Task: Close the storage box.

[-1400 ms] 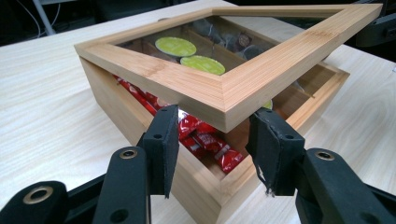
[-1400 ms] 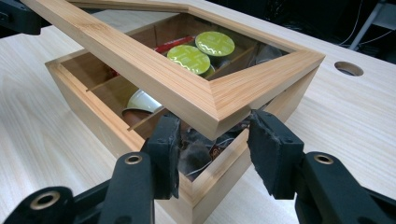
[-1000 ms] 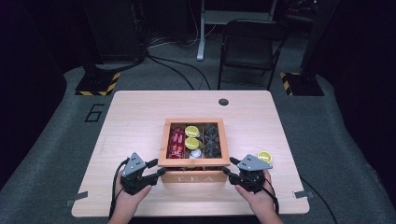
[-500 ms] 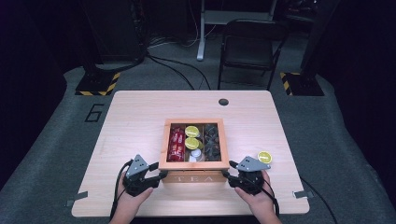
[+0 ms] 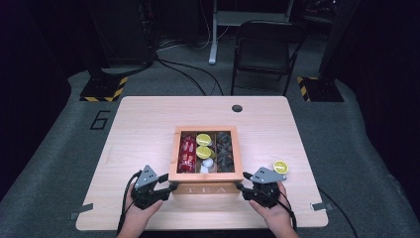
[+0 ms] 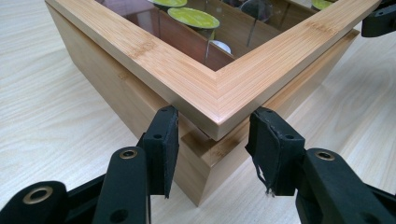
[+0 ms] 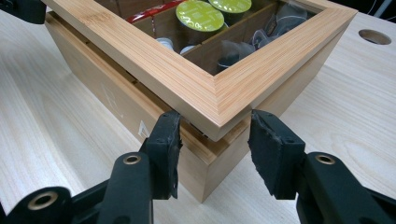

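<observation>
A bamboo tea box (image 5: 205, 189) with a glass-paned lid (image 6: 219, 93) stands at the table's near middle. The lid's front edge sits slightly raised above the base, with a gap at both front corners. My left gripper (image 5: 171, 187) is at the front left corner. Its jaws are open and straddle the lid corner (image 6: 212, 140) without clamping it. My right gripper (image 5: 240, 187) stands the same way at the front right corner (image 7: 215, 140), also open. Through the glass I see red packets (image 5: 187, 152), lime-topped capsules (image 5: 203, 140) and dark pods (image 5: 225, 148).
One lime-topped capsule (image 5: 281, 166) lies loose on the table, just right of the right gripper. A cable hole (image 5: 236, 108) sits near the table's far edge. A black chair (image 5: 265, 44) stands beyond the table.
</observation>
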